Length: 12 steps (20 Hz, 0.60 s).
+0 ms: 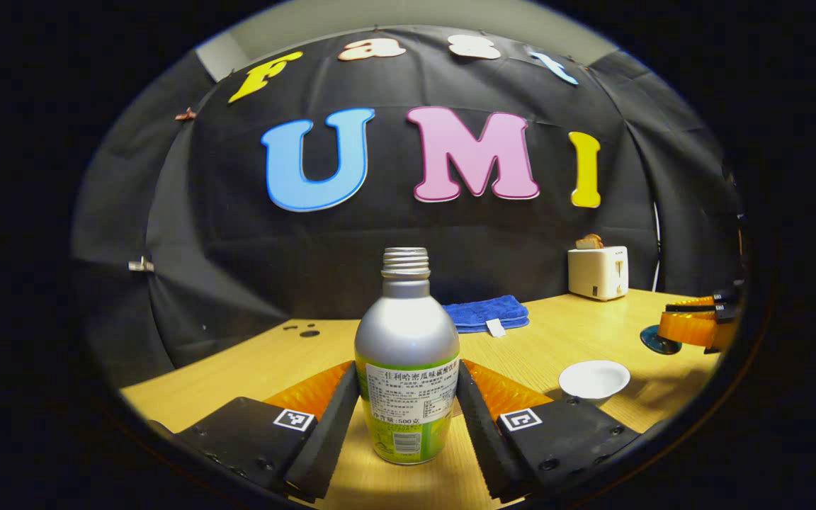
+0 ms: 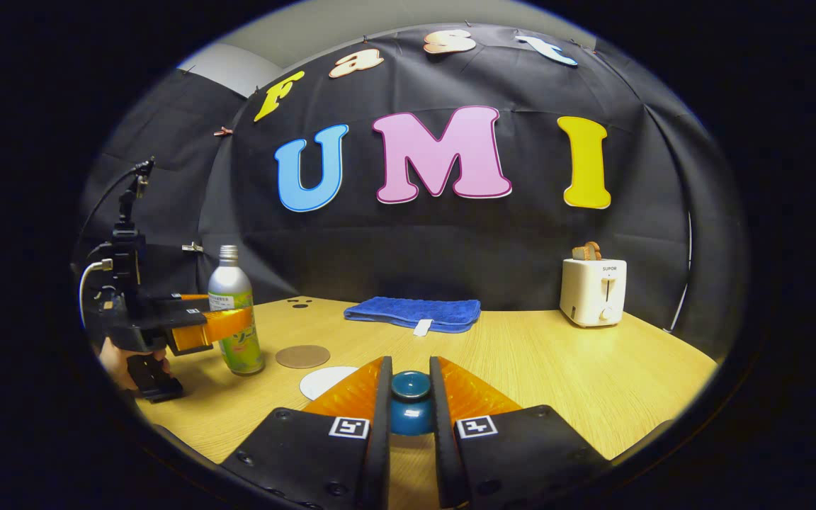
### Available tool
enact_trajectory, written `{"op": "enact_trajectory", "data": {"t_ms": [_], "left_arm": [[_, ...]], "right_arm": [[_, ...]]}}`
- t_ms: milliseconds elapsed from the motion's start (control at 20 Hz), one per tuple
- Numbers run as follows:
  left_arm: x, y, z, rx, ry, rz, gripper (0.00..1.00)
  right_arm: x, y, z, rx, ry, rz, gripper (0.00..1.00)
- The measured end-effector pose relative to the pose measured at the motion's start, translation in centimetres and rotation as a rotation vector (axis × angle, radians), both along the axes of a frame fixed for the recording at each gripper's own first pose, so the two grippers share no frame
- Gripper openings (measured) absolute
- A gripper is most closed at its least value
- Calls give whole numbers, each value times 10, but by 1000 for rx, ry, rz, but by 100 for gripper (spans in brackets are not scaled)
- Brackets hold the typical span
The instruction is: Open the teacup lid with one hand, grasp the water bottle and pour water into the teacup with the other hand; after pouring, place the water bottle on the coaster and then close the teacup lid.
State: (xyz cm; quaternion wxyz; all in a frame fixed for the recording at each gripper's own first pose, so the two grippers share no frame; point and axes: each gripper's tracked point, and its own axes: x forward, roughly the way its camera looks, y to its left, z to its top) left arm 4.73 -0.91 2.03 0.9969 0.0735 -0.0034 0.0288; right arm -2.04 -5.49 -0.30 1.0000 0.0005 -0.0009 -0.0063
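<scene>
Now, on the counter, the left gripper is closing on the bottle beside the coaster, its jaws grasping it; the right gripper is holding the lid clenched. Lifting upright before tilting over the cup should avoid spills.

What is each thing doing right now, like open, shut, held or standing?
water bottle, cap off, upright on the table.
left gripper, jaws pressed on both sides of the bottle.
teacup, open, lid off.
teacup lid, lifted off the cup, held.
right gripper, jaws shut on the lid.
coaster, nothing on it.
blue towel, folded, lying flat.
toaster, bread sticking out the top.
</scene>
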Motion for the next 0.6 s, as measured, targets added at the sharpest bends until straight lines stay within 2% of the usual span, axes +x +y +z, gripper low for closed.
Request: {"op": "enact_trajectory", "data": {"t_ms": [350, 600], "left_arm": [[-4, -27, -7, 557, 57, -42, 79], [3, -43, -20, 830, 111, -99, 79]], "right_arm": [[-1, -6, 0, 0, 1, 1, 30], [-1, -25, 0, 1, 1, -30, 30]]}}
